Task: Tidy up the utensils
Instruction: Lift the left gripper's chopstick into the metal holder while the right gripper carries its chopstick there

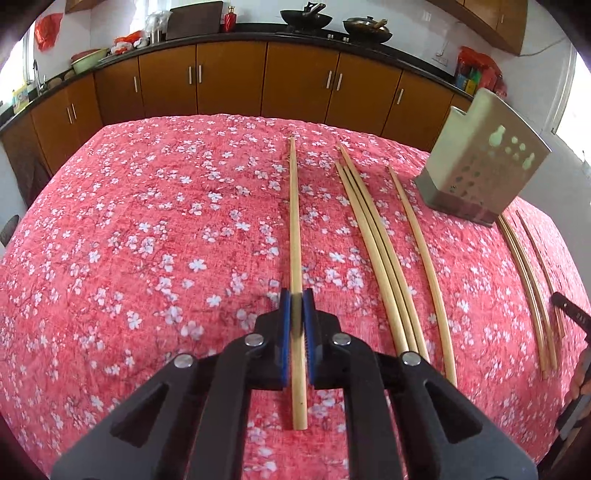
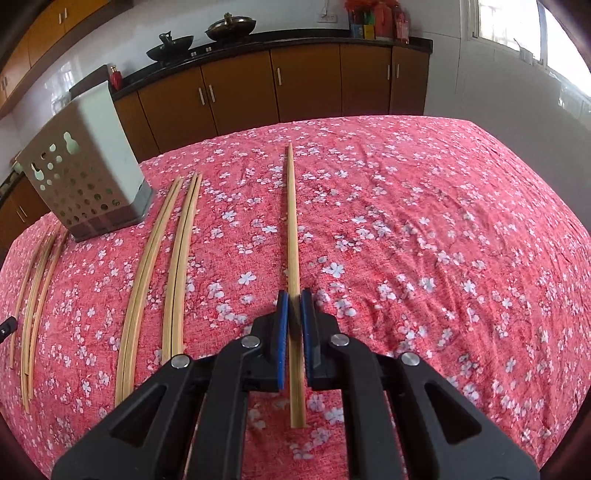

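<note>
Several bamboo chopsticks lie on a red floral tablecloth (image 1: 147, 221). My left gripper (image 1: 296, 297) is shut on one chopstick (image 1: 294, 206) that runs between its blue pads. To its right lie a group of three chopsticks (image 1: 373, 243) and a single one (image 1: 421, 251). A perforated metal utensil holder (image 1: 476, 162) stands at the far right. My right gripper (image 2: 294, 295) is shut on another chopstick (image 2: 291, 214). In the right wrist view, two pairs of chopsticks (image 2: 166, 258) lie to its left, and the holder (image 2: 85, 173) stands far left.
More chopsticks lie at the right edge of the left view (image 1: 528, 280) and at the left edge of the right view (image 2: 35, 295). Brown kitchen cabinets (image 1: 229, 77) with woks (image 1: 306, 16) on the counter stand behind the table.
</note>
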A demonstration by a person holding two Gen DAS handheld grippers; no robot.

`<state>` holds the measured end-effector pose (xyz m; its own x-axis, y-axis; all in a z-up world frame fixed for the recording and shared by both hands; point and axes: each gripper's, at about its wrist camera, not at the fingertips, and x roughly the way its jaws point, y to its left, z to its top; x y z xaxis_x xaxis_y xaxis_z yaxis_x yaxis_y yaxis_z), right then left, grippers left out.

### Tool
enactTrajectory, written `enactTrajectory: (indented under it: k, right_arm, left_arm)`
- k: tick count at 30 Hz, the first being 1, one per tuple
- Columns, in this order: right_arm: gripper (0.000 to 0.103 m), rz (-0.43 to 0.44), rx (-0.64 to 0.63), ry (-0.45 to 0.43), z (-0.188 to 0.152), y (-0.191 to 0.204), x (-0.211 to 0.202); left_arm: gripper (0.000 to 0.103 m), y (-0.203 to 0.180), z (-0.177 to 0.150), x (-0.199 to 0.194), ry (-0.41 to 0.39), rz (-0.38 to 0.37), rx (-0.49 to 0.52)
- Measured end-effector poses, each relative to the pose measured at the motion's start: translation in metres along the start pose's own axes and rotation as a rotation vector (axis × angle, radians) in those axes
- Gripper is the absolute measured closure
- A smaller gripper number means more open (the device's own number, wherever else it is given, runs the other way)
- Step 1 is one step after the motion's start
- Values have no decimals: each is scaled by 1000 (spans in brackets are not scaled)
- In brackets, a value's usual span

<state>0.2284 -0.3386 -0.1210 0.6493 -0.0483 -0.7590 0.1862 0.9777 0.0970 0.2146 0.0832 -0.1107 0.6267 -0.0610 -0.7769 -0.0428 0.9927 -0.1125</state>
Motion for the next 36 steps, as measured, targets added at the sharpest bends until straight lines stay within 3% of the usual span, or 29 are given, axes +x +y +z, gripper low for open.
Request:
enactTrajectory:
  k: [16,30,36]
  right_arm:
    - [95,23,-5,-31,-14,-3,-28]
    - [95,44,-23,-326,19,-4,-111]
    - [95,47,-21,-398,39,0,-127]
  left_arm:
    - [95,-1,-7,-14,4,22,29]
    - [95,-3,35,-114,-291,-9,3]
    - [95,-5,59,-132,-359,-10,-10]
